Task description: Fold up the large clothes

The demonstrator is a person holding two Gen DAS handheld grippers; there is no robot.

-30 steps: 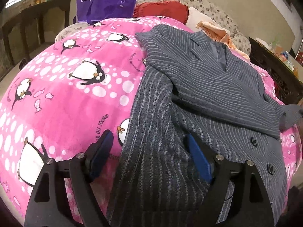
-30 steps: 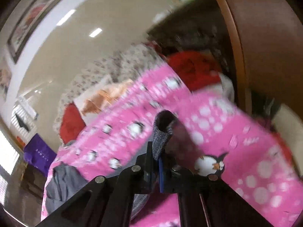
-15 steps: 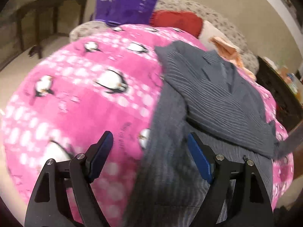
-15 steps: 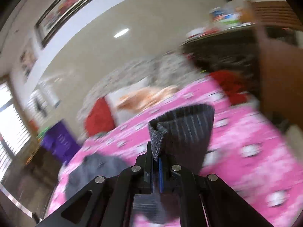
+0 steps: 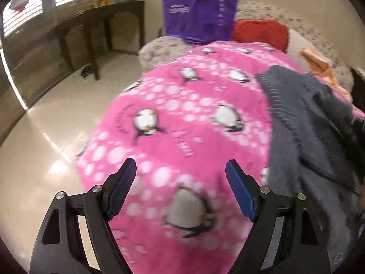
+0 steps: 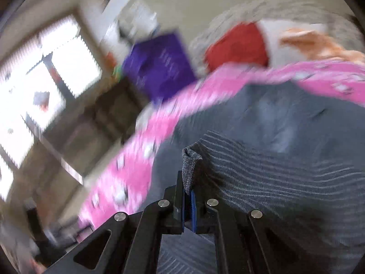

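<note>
A grey pinstriped jacket (image 5: 303, 123) lies on a pink penguin blanket (image 5: 182, 123), at the right of the left wrist view. My left gripper (image 5: 180, 189) is open and empty above the bare blanket, left of the jacket. My right gripper (image 6: 188, 182) is shut on a fold of the jacket's grey striped cloth (image 6: 191, 162) and holds it above the rest of the jacket (image 6: 285, 137). The right wrist view is blurred by motion.
A purple bag (image 5: 198, 11), a red cushion (image 5: 260, 32) and an orange cloth (image 5: 319, 66) sit at the far end. A dark wooden table (image 5: 91, 27) stands at the left by the window. Shiny floor (image 5: 45, 125) lies left of the blanket's edge.
My left gripper has swung left, off the jacket and over bare blanket. My right gripper, still shut on the cloth, has swung it leftwards over the jacket's body.
</note>
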